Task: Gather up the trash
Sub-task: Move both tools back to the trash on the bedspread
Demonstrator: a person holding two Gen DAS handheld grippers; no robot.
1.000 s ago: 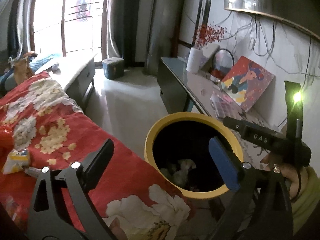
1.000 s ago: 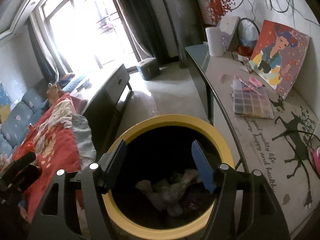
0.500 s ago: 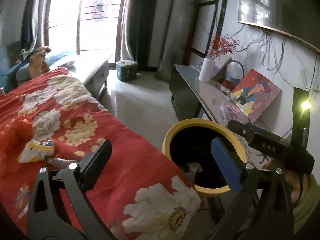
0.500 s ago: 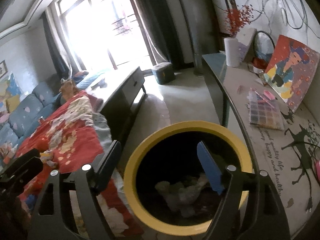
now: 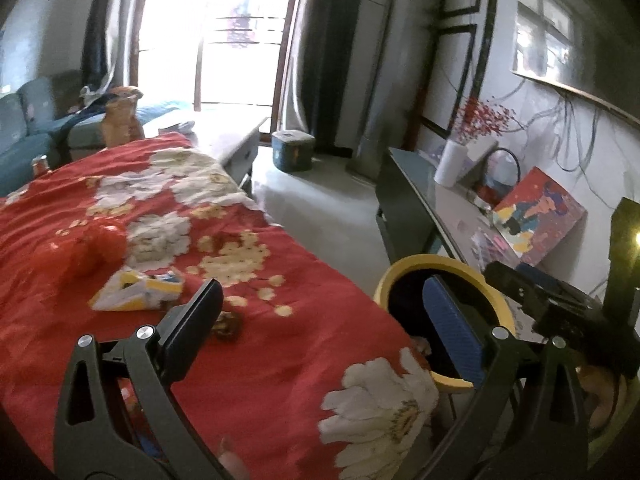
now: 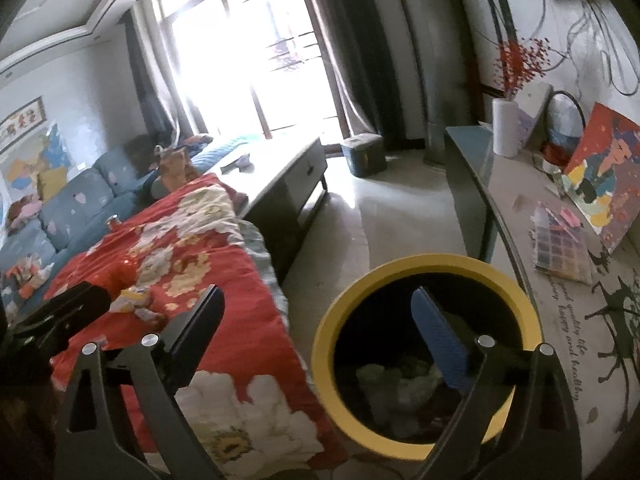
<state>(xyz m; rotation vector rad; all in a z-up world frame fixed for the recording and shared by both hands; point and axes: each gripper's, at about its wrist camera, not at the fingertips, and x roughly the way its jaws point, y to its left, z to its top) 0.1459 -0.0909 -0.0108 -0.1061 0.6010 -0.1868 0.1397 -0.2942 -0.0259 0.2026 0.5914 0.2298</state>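
Observation:
A yellow-rimmed black bin [image 6: 432,260] stands on the floor between the red flowered blanket [image 5: 280,360] and the side table, with crumpled paper [image 6: 400,380] at its bottom. On the blanket lie a yellow-white wrapper [image 5: 136,290], a small brown scrap [image 5: 228,326] and a crumpled red bag [image 5: 96,248]. My left gripper [image 5: 324,308] is open and empty over the blanket's edge, its blue finger in front of the bin [image 5: 432,259]. My right gripper [image 6: 318,320] hangs above the bin's left rim; its jaws are opening with nothing between them.
A long side table [image 6: 560,340] on the right carries a painting [image 6: 604,168], a colour palette [image 6: 560,252] and a white vase [image 6: 506,128]. A low coffee table [image 6: 288,168], a blue sofa [image 6: 72,208] and a green box [image 6: 364,154] lie beyond, with bare floor [image 6: 392,220] between.
Both grippers have drawn back and up from the bin toward the blanket, so the bin sits further right and lower. The right jaws have spread wider. More blanket and trash show.

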